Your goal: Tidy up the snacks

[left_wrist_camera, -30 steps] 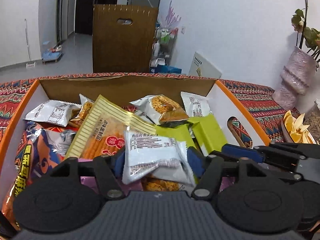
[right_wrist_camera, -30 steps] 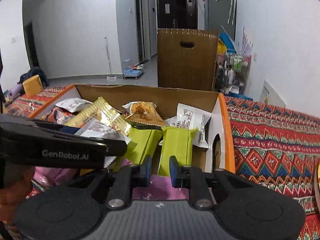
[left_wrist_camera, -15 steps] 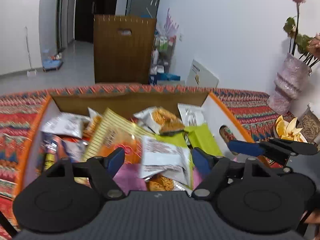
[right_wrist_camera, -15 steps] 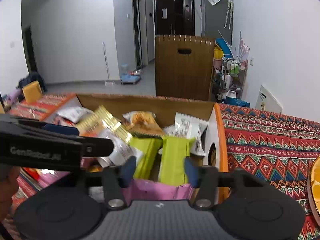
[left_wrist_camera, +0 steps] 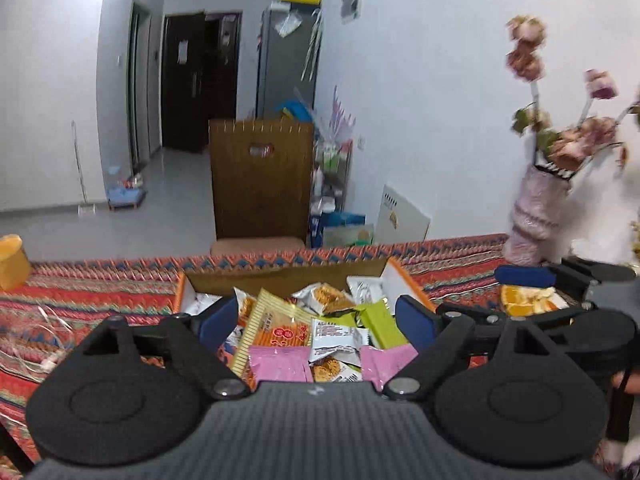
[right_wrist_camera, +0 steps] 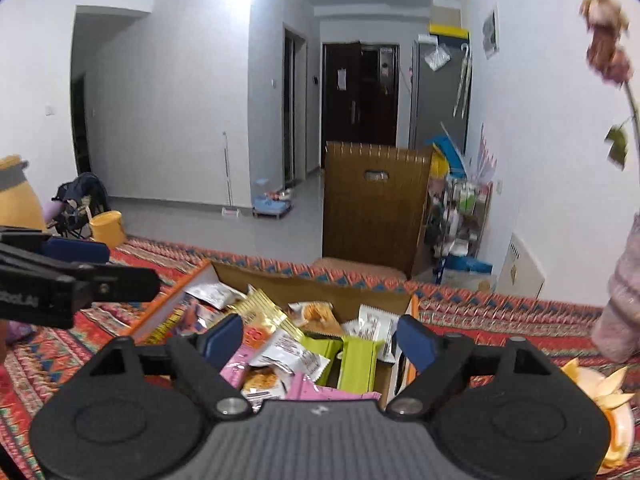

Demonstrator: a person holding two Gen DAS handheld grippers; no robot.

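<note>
- We see both grippers pulled back above the cardboard box [left_wrist_camera: 288, 276] of snacks, which sits on the desk under a red patterned cloth [left_wrist_camera: 100, 292].
- Our left gripper [left_wrist_camera: 316, 320] is spread wide with nothing between its blue pads; our right gripper [right_wrist_camera: 320, 334] is equally wide and empty.
- Only the left wrist view shows the whole pink vase [left_wrist_camera: 536, 216] with its flowers at the far right, and the right gripper's blue pad [left_wrist_camera: 524, 276] reaching in beside the orange slices [left_wrist_camera: 528, 300].
- Only the right wrist view shows the left gripper's arm [right_wrist_camera: 72, 284] entering from the left, the yellow tub [right_wrist_camera: 106, 228], and the box's orange left wall [right_wrist_camera: 168, 304].
- A second ago the left gripper clamped the white packet [left_wrist_camera: 334, 334] down in the box and the right gripper's jaws were nearly closed; now both are released and raised, and the box looks smaller and farther.
- The white packet lies loose on the pile, near the box's near edge, atop the pink bag [left_wrist_camera: 280, 364].
- The yellow striped packet [left_wrist_camera: 272, 324] runs its long axis from near-left to far-right, tilted against the pile.
- The two green bars [right_wrist_camera: 356, 362] lie side by side, long axes running near to far.
</note>
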